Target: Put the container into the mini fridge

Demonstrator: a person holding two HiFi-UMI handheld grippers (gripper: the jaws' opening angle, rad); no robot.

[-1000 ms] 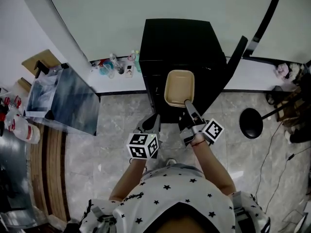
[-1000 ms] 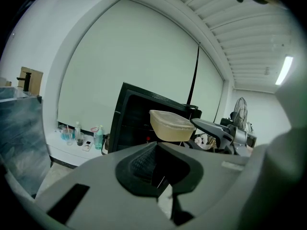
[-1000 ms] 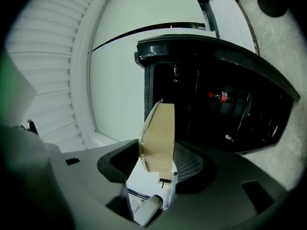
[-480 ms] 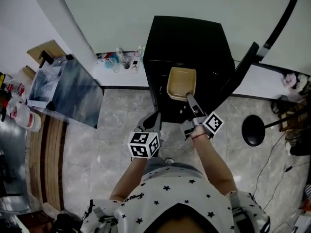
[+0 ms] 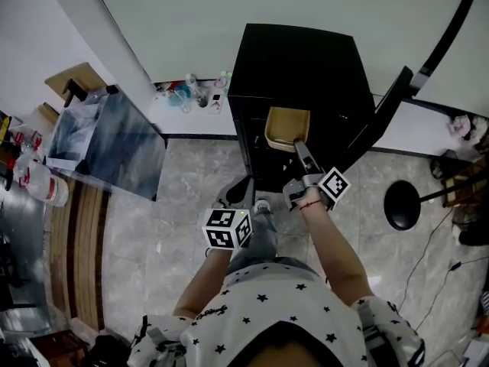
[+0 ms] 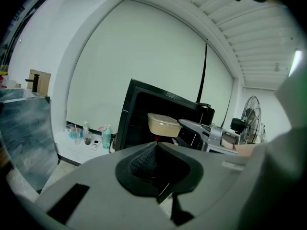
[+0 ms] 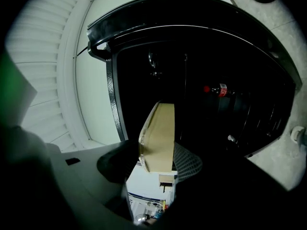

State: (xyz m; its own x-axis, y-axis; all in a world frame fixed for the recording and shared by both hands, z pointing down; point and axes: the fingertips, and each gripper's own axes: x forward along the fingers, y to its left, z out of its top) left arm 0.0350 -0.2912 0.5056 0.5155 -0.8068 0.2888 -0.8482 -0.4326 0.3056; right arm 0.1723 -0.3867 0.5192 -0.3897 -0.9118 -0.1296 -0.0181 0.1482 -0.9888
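The beige lidded container [image 5: 287,128] is clamped at its near end by my right gripper [image 5: 299,148] and held level at the mouth of the black mini fridge [image 5: 298,67]. The fridge door [image 5: 382,117] stands open to the right. In the right gripper view the container [image 7: 158,137] sits edge-on between the pads of the right gripper [image 7: 156,166], with the dark fridge interior behind it. My left gripper [image 5: 240,194] hangs lower left of the fridge front, jaws together and holding nothing. From the left gripper [image 6: 156,170] view the container [image 6: 164,124] shows ahead.
A red-capped cola bottle [image 7: 219,90] sits in the fridge door rack. A glass panel [image 5: 107,147] leans at the left. Small bottles [image 5: 191,94] stand on the white ledge beside the fridge. A fan's round base [image 5: 405,203] and cables lie on the floor at right.
My right gripper has carried the container forward and slightly down toward the fridge opening. The left gripper has stayed about where it was.
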